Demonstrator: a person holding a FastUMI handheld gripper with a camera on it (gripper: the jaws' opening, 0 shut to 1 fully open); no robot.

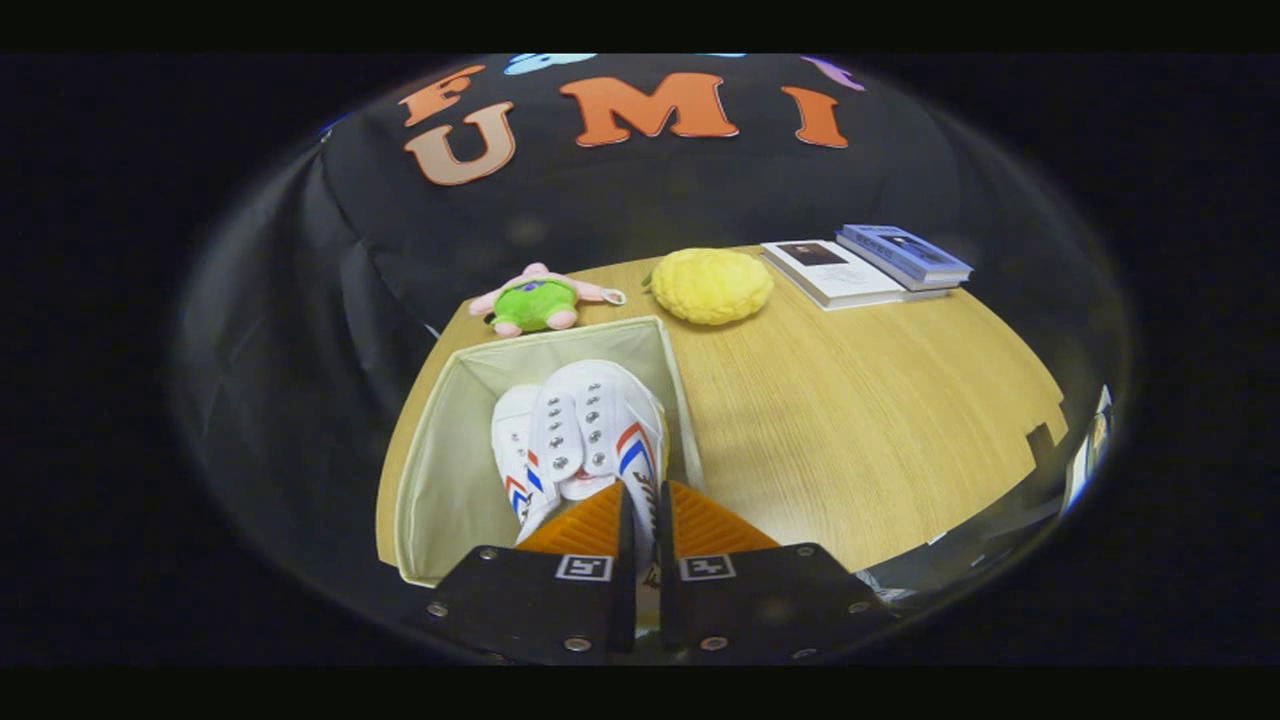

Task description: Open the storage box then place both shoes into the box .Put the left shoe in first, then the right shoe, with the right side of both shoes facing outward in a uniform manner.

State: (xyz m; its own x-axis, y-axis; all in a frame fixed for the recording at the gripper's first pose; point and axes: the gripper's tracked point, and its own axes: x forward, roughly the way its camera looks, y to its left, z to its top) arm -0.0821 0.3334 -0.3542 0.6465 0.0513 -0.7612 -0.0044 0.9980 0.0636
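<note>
Shoes in the box, fingers pinching the nearer one

Fingers of the gripper (640, 500) sit nearly together at the near end, clenched on the heel edge of the right shoe (592, 430), a thin strip of it squeezed between them. That white shoe, striped red and blue, runs lengthwise away from the fingers, toe toward the far wall of the box (440, 470), its eyelets facing up. The left shoe (512, 440) lies just beside it, touching, pointing the same way. The open cream box stands on a wooden table (850, 420). Beyond the box rest a plush toy (538, 300) and a yellow cushion (712, 285); farther right, two books (865, 265). Black cloth closes off the booth behind.
</note>
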